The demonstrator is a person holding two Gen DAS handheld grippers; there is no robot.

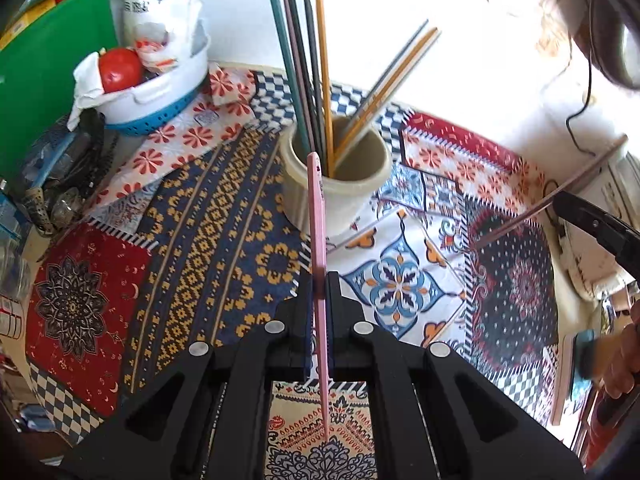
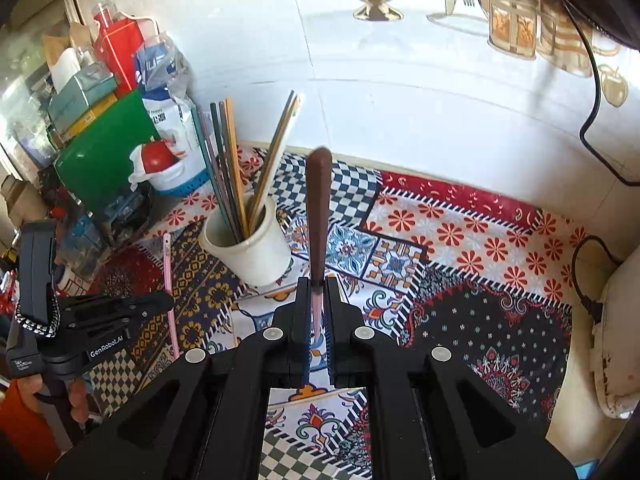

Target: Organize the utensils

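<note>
Chopsticks are being gathered into the cup, which stands upright on the patterned cloth of the bench and already holds a leaning bundle of them. A pink chopstick is clamped near its middle by the left tongs and pointed at the cup, apparently so that it can be dropped in endwise. A brown chopstick is pinched in the right tongs near its thin end, thick end forward, well beside the cup. A colander with a tomato sits behind.
</note>
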